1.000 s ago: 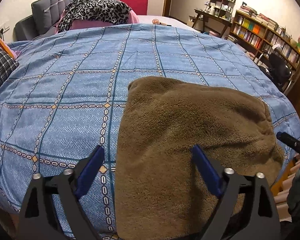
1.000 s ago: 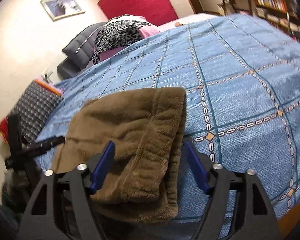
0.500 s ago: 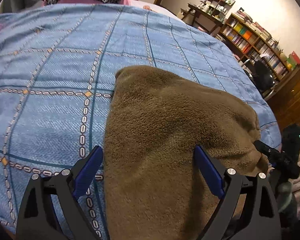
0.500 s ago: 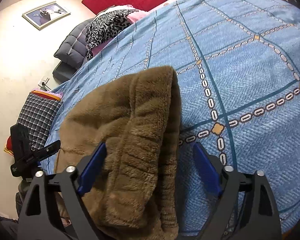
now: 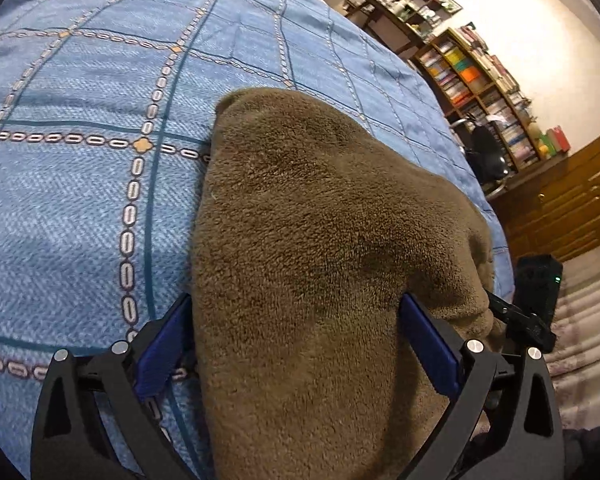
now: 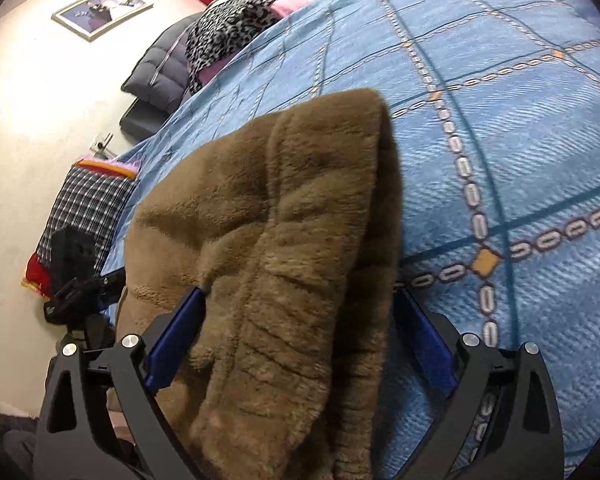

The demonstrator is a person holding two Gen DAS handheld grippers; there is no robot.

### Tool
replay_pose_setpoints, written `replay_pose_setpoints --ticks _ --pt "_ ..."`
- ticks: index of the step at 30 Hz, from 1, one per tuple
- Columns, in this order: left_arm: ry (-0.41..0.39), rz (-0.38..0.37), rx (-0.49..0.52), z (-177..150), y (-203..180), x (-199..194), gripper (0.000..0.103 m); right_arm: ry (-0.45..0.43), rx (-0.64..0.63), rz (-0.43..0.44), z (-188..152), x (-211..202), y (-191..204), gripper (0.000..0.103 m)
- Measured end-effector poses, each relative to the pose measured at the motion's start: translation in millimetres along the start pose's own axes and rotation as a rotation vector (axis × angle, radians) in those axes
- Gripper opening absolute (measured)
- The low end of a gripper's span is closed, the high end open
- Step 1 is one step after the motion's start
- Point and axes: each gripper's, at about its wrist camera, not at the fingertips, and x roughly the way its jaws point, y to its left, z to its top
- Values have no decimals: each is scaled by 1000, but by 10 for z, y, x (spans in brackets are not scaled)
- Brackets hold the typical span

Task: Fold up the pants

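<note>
Nearest the lens, the left hand-held gripper (image 5: pixel 296 344) stood spread wide, its jaws opening, with the brown fleece pants (image 5: pixel 320 248) bulging up between its blue fingers (image 5: pixel 162 352) – no pad visibly pressing the cloth. The right hand-held gripper (image 6: pixel 298 338) was likewise spread and opening, straddling the ribbed waistband end of the pants (image 6: pixel 292 248), again with no clear pinch.

The pants lay folded into a thick bundle at the near edge of the bed (image 5: pixel 80 184), on its blue checked cover, partly drooping over that edge toward both grippers. From each gripper the bundle's long axis seemed to run straight ahead, away across the bed; the two grippers sat at opposite sides of the pants, neither obviously nearer. Judging by this, a further fold would carry the near edge forward along that axis.

Beyond the pants stretched bare cover – then, farther off, a leopard-print throw (image 6: pixel 232 20) and a bookshelf (image 5: pixel 480 92).
</note>
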Motion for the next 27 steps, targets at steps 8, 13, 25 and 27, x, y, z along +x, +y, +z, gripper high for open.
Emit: replay_pose_setpoints --ticks 8,13,25,27 --pt "33 -97 48 7 -49 25 94 32 -25 47 33 92 112 87" --pt "29 -115 57 -5 -75 -22 78 24 -31 58 32 43 110 62" --pt "-82 -117 119 277 -384 -334 52 -100 -173 46 410 -379 465 50" --pt "-108 -115 132 391 -463 -320 52 -125 -194 33 560 -422 485 50"
